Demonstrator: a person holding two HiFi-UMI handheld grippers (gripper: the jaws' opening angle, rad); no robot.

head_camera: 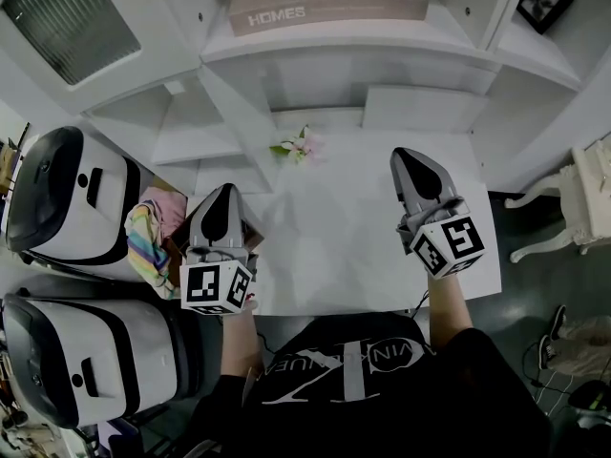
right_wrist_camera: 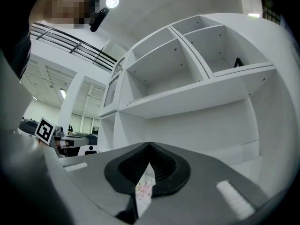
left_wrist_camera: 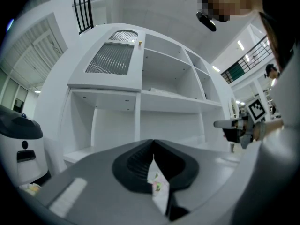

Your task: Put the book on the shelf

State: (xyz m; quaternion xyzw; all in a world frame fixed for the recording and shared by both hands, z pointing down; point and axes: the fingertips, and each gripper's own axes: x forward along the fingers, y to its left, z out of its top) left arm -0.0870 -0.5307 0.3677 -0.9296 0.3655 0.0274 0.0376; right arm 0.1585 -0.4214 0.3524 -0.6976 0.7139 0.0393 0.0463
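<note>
The book (head_camera: pixel 325 0), with HOMES printed on its cover, lies flat on an upper board of the white shelf unit (head_camera: pixel 344 44) at the top of the head view. Neither gripper touches it. My left gripper (head_camera: pixel 221 193) hovers over the left edge of the white table (head_camera: pixel 353 246), shut and holding nothing. My right gripper (head_camera: pixel 405 156) hangs over the table's right side, also shut and holding nothing. In the left gripper view the left gripper (left_wrist_camera: pixel 153 144) points at the shelf compartments. In the right gripper view the right gripper (right_wrist_camera: pixel 149 146) does the same.
A small pink flower sprig (head_camera: pixel 296 147) lies on the table near the shelf foot. Two white and black machines (head_camera: pixel 67 198) stand at the left beside a colourful cloth (head_camera: pixel 148 237). A white chair (head_camera: pixel 578 208) and shoes (head_camera: pixel 558 322) are at the right.
</note>
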